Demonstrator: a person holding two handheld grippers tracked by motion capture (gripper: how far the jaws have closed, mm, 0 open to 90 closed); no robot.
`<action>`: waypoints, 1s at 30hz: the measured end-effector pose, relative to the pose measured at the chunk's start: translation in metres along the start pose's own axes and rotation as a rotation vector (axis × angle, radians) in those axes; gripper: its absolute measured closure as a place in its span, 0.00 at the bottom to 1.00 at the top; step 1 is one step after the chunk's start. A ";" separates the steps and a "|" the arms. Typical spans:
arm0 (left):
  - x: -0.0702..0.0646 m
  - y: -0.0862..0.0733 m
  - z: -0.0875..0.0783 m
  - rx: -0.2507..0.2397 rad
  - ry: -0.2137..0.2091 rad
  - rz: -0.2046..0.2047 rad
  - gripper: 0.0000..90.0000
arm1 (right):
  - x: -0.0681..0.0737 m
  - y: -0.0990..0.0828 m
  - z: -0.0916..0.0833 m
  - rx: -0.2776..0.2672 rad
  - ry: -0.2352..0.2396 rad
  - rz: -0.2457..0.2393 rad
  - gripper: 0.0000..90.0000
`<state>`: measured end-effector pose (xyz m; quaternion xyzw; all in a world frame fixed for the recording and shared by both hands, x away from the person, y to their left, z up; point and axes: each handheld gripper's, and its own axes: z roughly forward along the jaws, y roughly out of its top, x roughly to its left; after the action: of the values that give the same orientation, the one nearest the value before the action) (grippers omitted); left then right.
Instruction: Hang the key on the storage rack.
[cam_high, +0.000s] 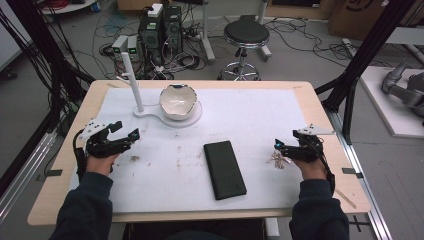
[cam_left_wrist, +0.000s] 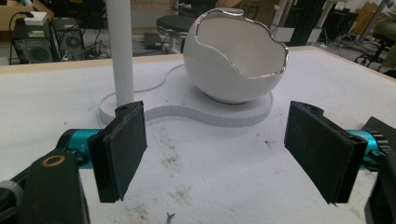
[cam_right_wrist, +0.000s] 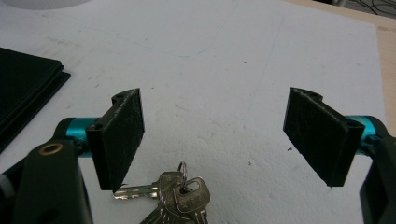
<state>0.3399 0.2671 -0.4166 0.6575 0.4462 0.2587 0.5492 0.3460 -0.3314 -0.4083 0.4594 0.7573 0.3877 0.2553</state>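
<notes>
Right gripper wide open, holding nothing. Bunch of keys lies at 6 o'clock, close under jaws, nearer left pad. Left gripper open too, far away.

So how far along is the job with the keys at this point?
Barely started. The right gripper is open with the bunch of keys lying on the table between its jaws, not yet gripped. The left gripper is open and empty, facing the white eggshell bowl on its stand. Gripping, lifting and placing the keys all appear to remain.

High view overhead, gripper views close, low
</notes>
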 end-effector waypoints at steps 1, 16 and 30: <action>0.000 0.000 0.000 0.000 0.000 0.000 0.23 | 0.000 0.000 0.000 0.000 0.000 0.000 0.23; 0.002 -0.005 0.008 0.038 -0.016 -0.021 0.24 | -0.006 -0.005 -0.006 0.004 -0.005 0.015 0.24; 0.002 -0.005 0.008 0.043 -0.020 -0.017 0.24 | -0.008 -0.011 -0.009 0.047 0.023 -0.016 0.43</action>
<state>0.3459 0.2646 -0.4242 0.6679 0.4518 0.2377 0.5416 0.3373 -0.3452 -0.4116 0.4547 0.7728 0.3728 0.2387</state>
